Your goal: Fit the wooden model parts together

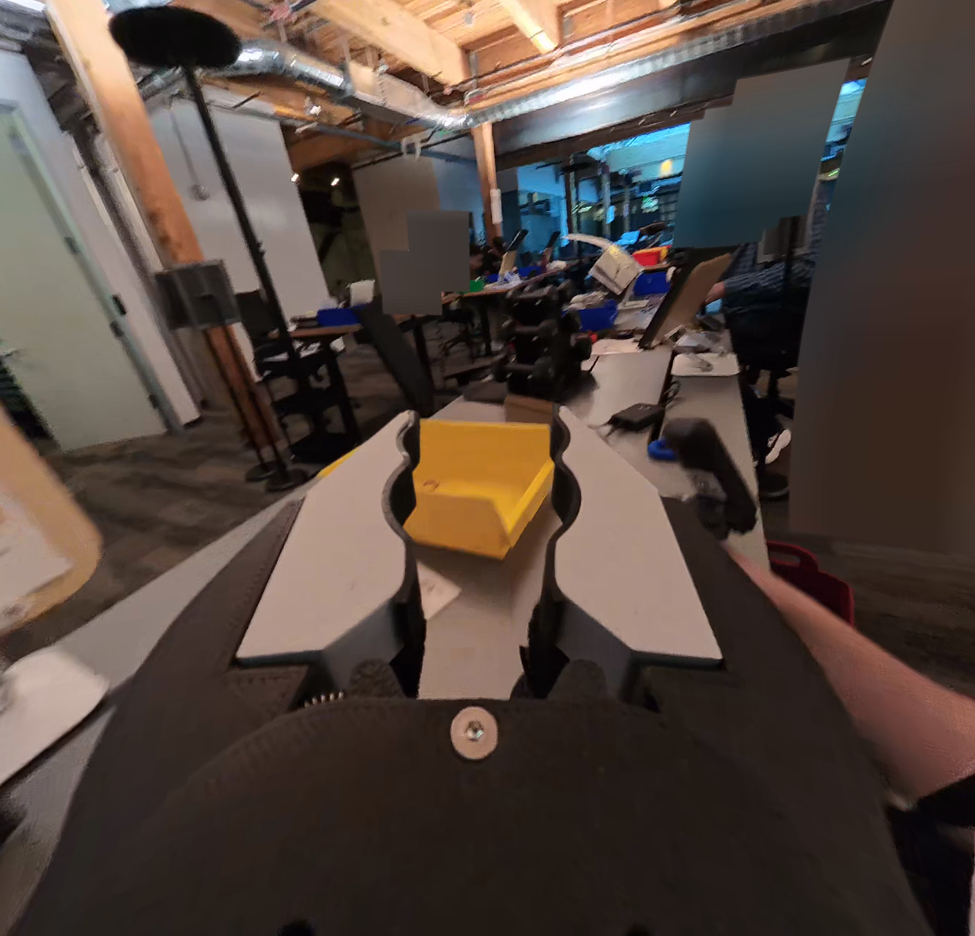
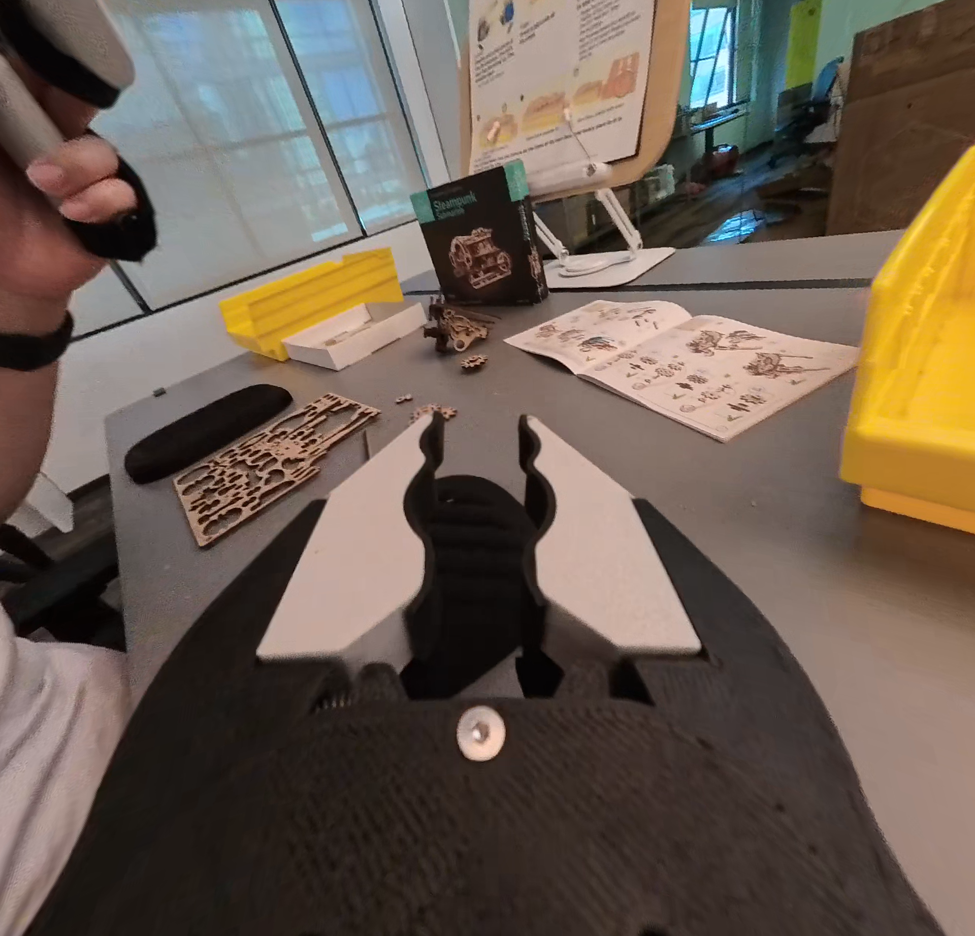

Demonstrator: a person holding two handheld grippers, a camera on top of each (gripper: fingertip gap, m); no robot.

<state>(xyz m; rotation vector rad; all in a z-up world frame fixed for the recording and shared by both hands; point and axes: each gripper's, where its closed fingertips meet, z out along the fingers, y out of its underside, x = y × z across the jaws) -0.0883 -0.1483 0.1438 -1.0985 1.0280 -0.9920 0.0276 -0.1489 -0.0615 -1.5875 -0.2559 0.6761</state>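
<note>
Both grippers' fingers gape apart (empty) above the grey table.

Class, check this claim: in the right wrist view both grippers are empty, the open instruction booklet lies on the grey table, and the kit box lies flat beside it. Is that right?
One detail is wrong. In the right wrist view the kit box stands upright behind the part-built model, not flat. The open instruction booklet does lie on the grey table; the right gripper and left gripper hold nothing.
</note>
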